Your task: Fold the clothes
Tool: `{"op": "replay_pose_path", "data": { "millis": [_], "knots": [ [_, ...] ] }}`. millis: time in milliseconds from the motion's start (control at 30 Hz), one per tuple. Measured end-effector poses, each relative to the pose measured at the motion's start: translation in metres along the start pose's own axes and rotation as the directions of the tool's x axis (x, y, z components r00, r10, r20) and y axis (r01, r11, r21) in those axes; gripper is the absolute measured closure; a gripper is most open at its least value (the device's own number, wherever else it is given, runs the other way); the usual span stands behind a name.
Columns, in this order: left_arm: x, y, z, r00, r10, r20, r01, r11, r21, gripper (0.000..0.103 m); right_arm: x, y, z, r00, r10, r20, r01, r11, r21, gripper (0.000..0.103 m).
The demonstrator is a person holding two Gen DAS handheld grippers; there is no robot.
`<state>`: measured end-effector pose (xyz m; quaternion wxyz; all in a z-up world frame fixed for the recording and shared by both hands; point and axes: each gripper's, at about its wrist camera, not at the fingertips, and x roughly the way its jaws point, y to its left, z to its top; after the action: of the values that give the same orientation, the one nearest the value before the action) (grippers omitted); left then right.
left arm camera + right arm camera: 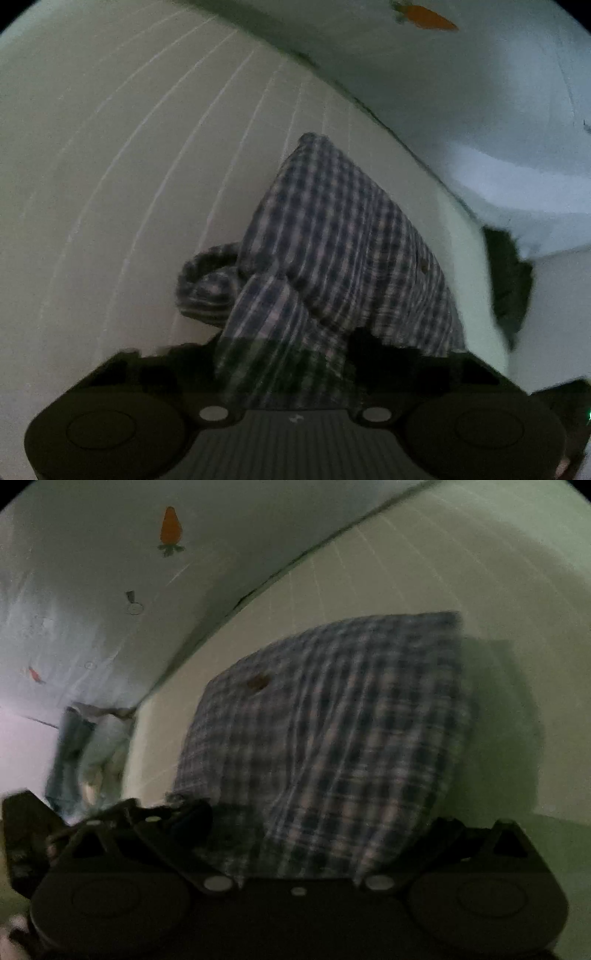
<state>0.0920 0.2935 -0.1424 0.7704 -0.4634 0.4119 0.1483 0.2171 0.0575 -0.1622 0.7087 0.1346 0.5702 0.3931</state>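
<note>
on a pale surface crossed by thin white lines, a blue-and-white checked garment, bunched and rumpled. through the left wrist camera: cloth running straight down into the left gripper, gathered between its dark fingers and covering most of them; closed on the fabric, by the look of it, though exactly how narrow the gap is cannot be told under the folds. a rolled sleeve or cuff curling out to the left of the main bulk, resting on the surface. a small dark button on the right slope of the cloth. beyond the far edge of the surface, a whitish wall with an orange carrot-shaped sticker near the top, and a dark green patch at the right edge, too blurred to identify. through the right wrist camera: the same checked garment lifted into a broad, taut sheet, blurred, its lower edge dropping into the right gripper; fingers hidden by fabric, seemingly clamped on it. shadow on the surface just right of the cloth. orange carrot sticker on the wall at upper left, a small red mark lower down, and a pile of bluish fabric at the left, apart from the garment.
</note>
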Motion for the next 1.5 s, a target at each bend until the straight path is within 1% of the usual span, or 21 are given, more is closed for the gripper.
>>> {"op": "replay_pose_path", "data": {
  "millis": [67,100,133,167,233,267,300,367,467,533,600,667,800,967,1133,1300,1433,1500],
  "knots": [
    [-0.01,0.006,-0.019,1.0,0.014,0.018,-0.014,1.0,-0.006,0.049,-0.003,0.009,-0.012,0.999,-0.038,-0.016,0.037,0.998,-0.058,0.016],
    [-0.016,0.009,-0.029,0.999,0.02,0.027,-0.02,1.0,-0.012,0.052,-0.005,0.011,-0.015,0.999,-0.033,-0.029,0.031,0.997,-0.066,0.019],
    [-0.021,0.011,-0.04,0.999,0.024,0.037,-0.023,1.0,-0.021,0.057,-0.008,0.013,-0.019,0.999,-0.028,-0.042,0.025,0.997,-0.075,0.025],
    [-0.027,0.012,-0.049,0.999,0.025,0.046,-0.024,0.999,-0.024,0.059,-0.01,0.015,-0.023,0.998,-0.023,-0.055,0.018,0.996,-0.083,0.032],
    [-0.037,0.014,-0.067,0.997,0.026,0.069,-0.024,0.999,-0.03,0.067,-0.014,0.02,-0.03,0.997,-0.013,-0.081,0.005,0.995,-0.1,0.041],
    [-0.042,0.014,-0.074,0.996,0.025,0.084,-0.022,0.999,-0.036,0.069,-0.016,0.022,-0.033,0.996,-0.008,-0.094,-0.002,0.994,-0.108,0.046],
    [-0.047,0.015,-0.08,0.994,0.023,0.104,-0.019,0.999,-0.048,0.071,-0.018,0.024,-0.037,0.994,-0.003,-0.107,-0.009,0.993,-0.116,0.048],
    [-0.058,0.016,-0.091,0.989,0.022,0.145,-0.012,0.998,-0.07,0.073,-0.022,0.028,-0.044,0.991,0.006,-0.133,-0.023,0.991,-0.131,0.056],
    [-0.077,0.018,-0.108,0.978,0.037,0.207,-0.017,0.995,-0.098,0.074,-0.029,0.034,-0.055,0.985,0.018,-0.173,-0.045,0.987,-0.154,0.061],
    [-0.091,0.019,-0.117,0.968,0.047,0.247,-0.019,0.993,-0.114,0.074,-0.033,0.04,-0.063,0.98,0.029,-0.195,-0.063,0.983,-0.172,0.062],
    [-0.105,0.02,-0.125,0.959,0.058,0.279,-0.023,0.991,-0.128,0.074,-0.037,0.049,-0.07,0.978,0.054,-0.2,-0.093,0.977,-0.193,0.062],
    [-0.118,0.02,-0.131,0.951,0.072,0.302,-0.03,0.99,-0.141,0.074,-0.041,0.057,-0.076,0.975,0.079,-0.205,-0.121,0.973,-0.197,0.062],
    [-0.142,0.02,-0.139,0.937,0.102,0.335,-0.059,0.989,-0.135,0.074,-0.055,0.065,-0.09,0.968,0.126,-0.219,-0.172,0.963,-0.209,0.062],
    [-0.166,0.02,-0.144,0.923,0.126,0.363,-0.084,0.988,-0.127,0.074,-0.061,0.08,-0.1,0.964,0.161,-0.212,-0.205,0.957,-0.204,0.062],
    [-0.184,0.026,-0.147,0.916,0.113,0.386,-0.078,0.991,-0.105,0.074,-0.062,0.098,-0.109,0.963,0.19,-0.192,-0.228,0.953,-0.198,0.062],
    [-0.2,0.042,-0.131,0.919,0.09,0.383,-0.073,0.996,-0.057,0.074,-0.055,0.121,-0.117,0.967,0.203,-0.157,-0.231,0.954,-0.19,0.062],
    [-0.218,0.064,-0.102,0.92,0.075,0.384,-0.08,0.997,-0.003,0.074,-0.045,0.144,-0.123,0.971,0.207,-0.123,-0.227,0.957,-0.182,0.062],
    [-0.23,0.08,-0.083,0.919,0.063,0.39,-0.072,0.997,0.008,0.074,-0.034,0.164,-0.126,0.971,0.215,-0.106,-0.231,0.957,-0.176,0.062]
  ]
}}
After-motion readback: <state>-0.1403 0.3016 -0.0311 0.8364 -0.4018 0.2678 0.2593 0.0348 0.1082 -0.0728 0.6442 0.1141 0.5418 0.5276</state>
